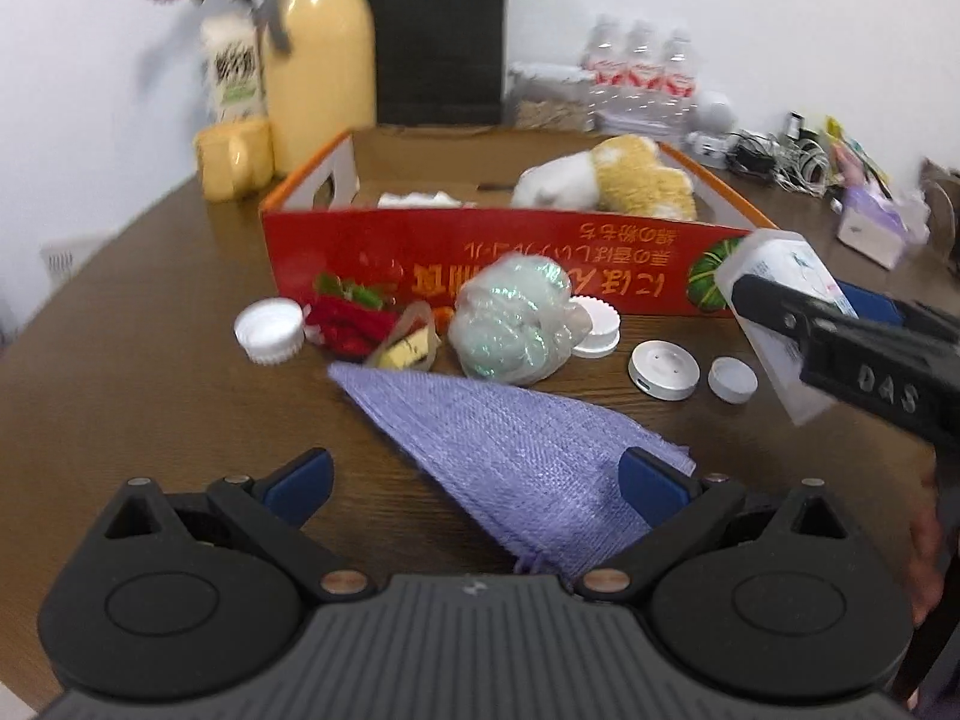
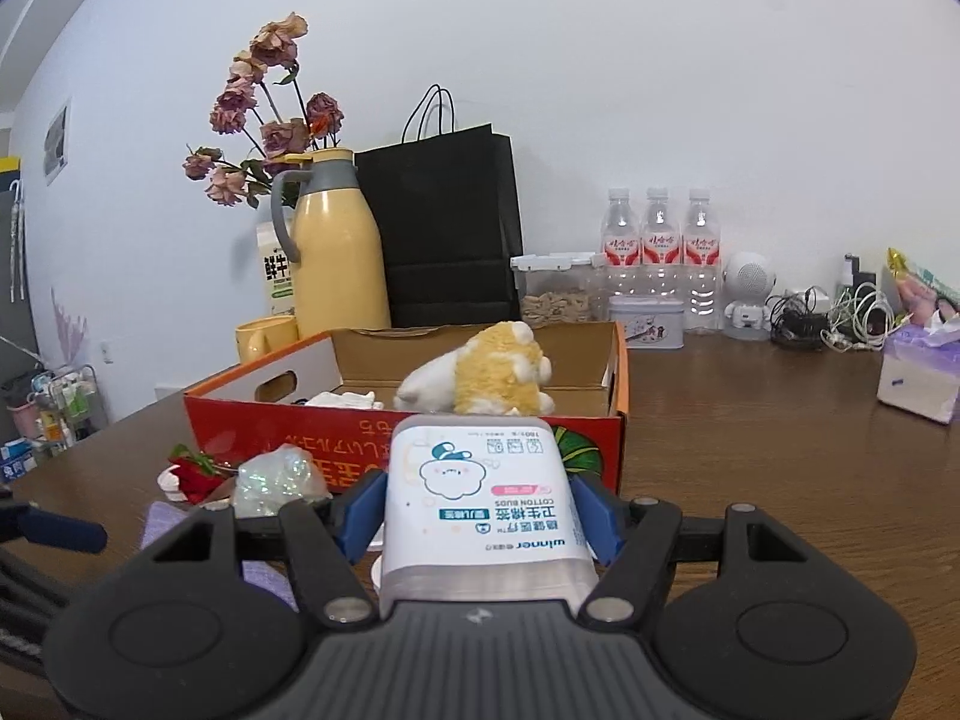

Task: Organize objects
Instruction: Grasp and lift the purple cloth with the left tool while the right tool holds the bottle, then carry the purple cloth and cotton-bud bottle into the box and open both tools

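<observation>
Right tongs [image 2: 477,516]: closed on the cotton bud box [image 2: 480,498], blue pads pressed to its two long sides. The box is carried off the tabletop [image 2: 750,438], label uppermost, just short of the near wall of the red cardboard tray [image 2: 288,438]. Judgement: it is held high so as to clear that wall and be set down inside.

Left tongs [image 1: 474,480]: open and empty, low over the tabletop, fingers standing either side of the purple woven mat [image 1: 510,450]. Whether the pads touch the mat cannot be told. Judgement: this is the probable next item, approached flat because the mat lies flat.

Tray contents: a yellow and white plush toy [image 2: 480,381] towards the middle and a white cloth item [image 2: 342,400] to its left. Floor space remains free beside both.

Loose items in front of the tray, well clustered: a crinkled plastic bag [image 1: 510,324], a red artificial flower [image 1: 351,318], a white screw cap [image 1: 270,330], a round white disc [image 1: 663,369] and a smaller white cap [image 1: 732,380].

Progress, as judged: early; most items lie outside the tray.

Risk: the box is smooth-sided and gripped near one end, so it may pivot on release
</observation>
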Available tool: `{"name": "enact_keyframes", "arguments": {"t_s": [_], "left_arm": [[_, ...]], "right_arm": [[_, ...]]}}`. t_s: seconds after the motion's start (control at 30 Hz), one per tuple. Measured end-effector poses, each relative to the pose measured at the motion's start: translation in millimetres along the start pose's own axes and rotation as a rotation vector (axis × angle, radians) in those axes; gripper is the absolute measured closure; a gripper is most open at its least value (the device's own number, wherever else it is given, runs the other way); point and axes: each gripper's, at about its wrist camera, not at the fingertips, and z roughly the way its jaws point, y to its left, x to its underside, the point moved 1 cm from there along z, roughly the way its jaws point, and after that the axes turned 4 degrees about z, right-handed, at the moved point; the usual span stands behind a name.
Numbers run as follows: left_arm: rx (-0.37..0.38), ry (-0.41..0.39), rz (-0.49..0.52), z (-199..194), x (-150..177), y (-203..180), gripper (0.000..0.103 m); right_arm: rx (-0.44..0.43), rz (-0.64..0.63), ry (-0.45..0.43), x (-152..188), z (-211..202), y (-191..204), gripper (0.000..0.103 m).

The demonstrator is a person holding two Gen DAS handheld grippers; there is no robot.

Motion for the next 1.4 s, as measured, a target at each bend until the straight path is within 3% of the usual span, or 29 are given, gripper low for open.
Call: {"name": "enact_keyframes", "arguments": {"t_s": [0.17,0.27,0.33,0.37,0.4,0.5,1.1,1.4], "left_arm": [[0.014,0.011,-0.028,4.2,1.9,-9.2,0.004],[0.031,0.015,-0.045,2.5,3.8,-10.9,0.045],[0.035,0.004,-0.067,-1.0,5.1,-8.2,0.058],[0.032,-0.006,-0.076,-4.2,5.5,-5.9,0.070],[0.039,-0.014,-0.086,-7.2,5.9,-3.0,0.077],[0.061,-0.028,-0.088,-15.0,5.6,3.8,0.086],[0.120,-0.281,0.000,-78.1,-16.8,41.3,0.091],[0.145,-0.376,0.050,-66.3,-64.5,38.7,0.091]], "right_arm": [[-0.001,-0.027,-0.016,1.4,-3.6,6.6,0.037],[0.002,-0.029,-0.019,1.3,-4.4,6.3,0.037],[0.004,-0.036,-0.023,1.6,-5.4,7.4,0.037],[0.004,-0.038,-0.024,1.5,-5.9,7.6,0.037],[0.005,-0.039,-0.026,1.3,-6.0,8.0,0.037],[0.009,-0.037,-0.025,1.4,-6.0,7.7,0.037],[0.008,-0.025,-0.045,-2.6,-13.9,10.1,0.037],[-0.002,-0.044,-0.056,-23.8,0.5,29.0,0.037]]}}
